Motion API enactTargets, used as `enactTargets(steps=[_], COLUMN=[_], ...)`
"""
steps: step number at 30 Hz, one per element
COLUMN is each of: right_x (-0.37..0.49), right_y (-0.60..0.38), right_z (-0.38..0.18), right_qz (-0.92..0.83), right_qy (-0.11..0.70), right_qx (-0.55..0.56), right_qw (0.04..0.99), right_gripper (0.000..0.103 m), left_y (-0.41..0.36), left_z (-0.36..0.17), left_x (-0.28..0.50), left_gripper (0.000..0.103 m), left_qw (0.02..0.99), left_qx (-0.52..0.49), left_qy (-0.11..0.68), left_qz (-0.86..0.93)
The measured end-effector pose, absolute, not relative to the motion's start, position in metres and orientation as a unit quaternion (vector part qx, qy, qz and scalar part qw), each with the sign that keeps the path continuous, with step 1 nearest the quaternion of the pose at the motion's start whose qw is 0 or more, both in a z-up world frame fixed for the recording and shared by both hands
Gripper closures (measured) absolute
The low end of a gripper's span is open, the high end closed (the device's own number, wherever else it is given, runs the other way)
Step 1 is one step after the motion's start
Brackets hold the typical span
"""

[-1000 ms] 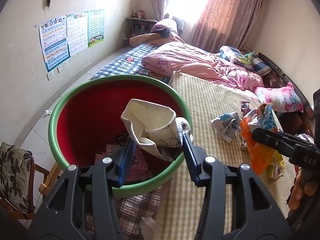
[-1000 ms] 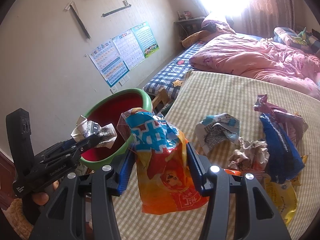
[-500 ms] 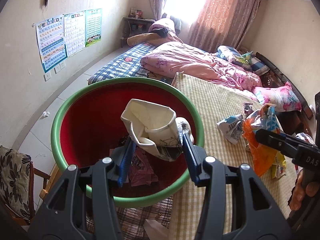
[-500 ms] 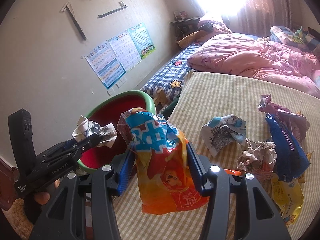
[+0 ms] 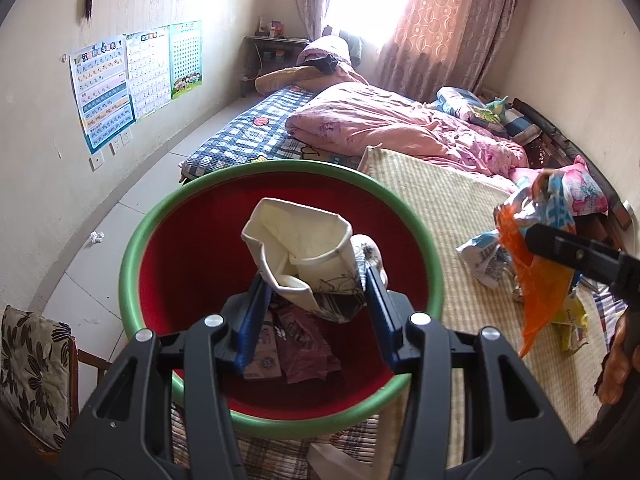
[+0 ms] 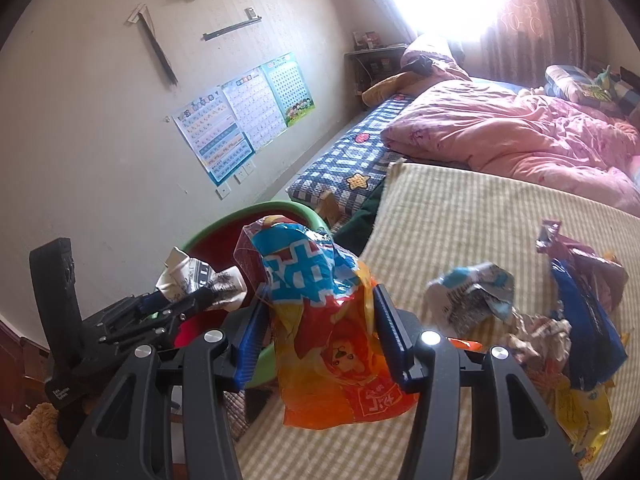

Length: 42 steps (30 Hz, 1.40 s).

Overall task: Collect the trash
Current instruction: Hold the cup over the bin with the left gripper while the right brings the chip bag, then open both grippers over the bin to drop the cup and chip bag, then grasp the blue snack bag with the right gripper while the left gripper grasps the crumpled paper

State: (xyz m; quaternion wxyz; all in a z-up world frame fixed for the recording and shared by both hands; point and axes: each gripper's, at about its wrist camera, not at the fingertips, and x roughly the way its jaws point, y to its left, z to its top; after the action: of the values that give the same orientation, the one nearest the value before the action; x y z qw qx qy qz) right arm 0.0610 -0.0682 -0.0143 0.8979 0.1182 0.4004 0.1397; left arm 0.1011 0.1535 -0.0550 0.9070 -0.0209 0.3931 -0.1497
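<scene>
My left gripper (image 5: pixel 316 296) is shut on a crumpled white paper carton (image 5: pixel 304 256) and holds it above the red basin with a green rim (image 5: pixel 136 232); wrappers lie in the basin's bottom (image 5: pixel 296 340). My right gripper (image 6: pixel 316 320) is shut on an orange and blue snack bag (image 6: pixel 328 332), held over the striped mat near the basin (image 6: pixel 236 220). The bag also shows at the right of the left wrist view (image 5: pixel 536 264). The left gripper with its carton (image 6: pixel 208 280) shows at the left of the right wrist view.
More trash lies on the striped mat (image 6: pixel 460 216): a crumpled blue-white wrapper (image 6: pixel 472 292), a dark blue bag (image 6: pixel 584 320), a yellow packet (image 6: pixel 584 412). A pink quilt (image 5: pixel 400 128) covers the bed behind. A cushioned chair (image 5: pixel 28 364) stands at the left of the basin.
My left gripper has moved with the carton from the basin's right rim to over its middle. My right gripper has carried the bag left, closer to the basin.
</scene>
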Motion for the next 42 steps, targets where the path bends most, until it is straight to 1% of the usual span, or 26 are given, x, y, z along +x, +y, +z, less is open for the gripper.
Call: enactTargets(steps=[13, 25, 29, 30, 31, 33, 34, 37, 42], right_x=[0.097, 0.115, 0.116, 0.116, 0.116, 0.112, 0.111, 0.106, 0.093], right_y=[-0.028, -0.009, -0.008, -0.009, -0.010, -0.013, -0.016, -0.024, -0.052], right_z=[-0.007, -0.006, -0.006, -0.006, -0.006, -0.006, -0.006, -0.006, -0.012], right_qz=[0.168, 0.176, 0.179, 0.181, 0.183, 0.181, 0.180, 0.172, 0.143], right_qy=[0.390, 0.381, 0.377, 0.376, 0.375, 0.373, 0.371, 0.371, 0.377], right_qx=[0.109, 0.113, 0.118, 0.123, 0.128, 0.132, 0.135, 0.144, 0.142], right_qw=[0.899, 0.901, 0.901, 0.900, 0.900, 0.900, 0.901, 0.901, 0.904], right_gripper=[0.053, 0.052, 0.048, 0.043, 0.040, 0.036, 0.035, 0.031, 0.030], left_y=[0.177, 0.173, 0.172, 0.172, 0.174, 0.177, 0.178, 0.177, 0.172], left_z=[-0.067, -0.067, -0.070, -0.071, -0.071, -0.071, -0.071, -0.071, -0.068], left_x=[0.114, 0.119, 0.120, 0.120, 0.121, 0.120, 0.120, 0.119, 0.115], left_gripper=[0.057, 0.057, 0.057, 0.053, 0.044, 0.035, 0.033, 0.032, 0.031], left_qw=[0.903, 0.902, 0.902, 0.902, 0.902, 0.905, 0.905, 0.905, 0.907], left_qx=[-0.014, -0.013, -0.013, -0.014, -0.016, -0.021, -0.021, -0.019, -0.020], left_qy=[0.406, 0.406, 0.409, 0.411, 0.412, 0.408, 0.408, 0.410, 0.407], left_qz=[-0.142, -0.143, -0.137, -0.132, -0.129, -0.120, -0.118, -0.114, -0.111])
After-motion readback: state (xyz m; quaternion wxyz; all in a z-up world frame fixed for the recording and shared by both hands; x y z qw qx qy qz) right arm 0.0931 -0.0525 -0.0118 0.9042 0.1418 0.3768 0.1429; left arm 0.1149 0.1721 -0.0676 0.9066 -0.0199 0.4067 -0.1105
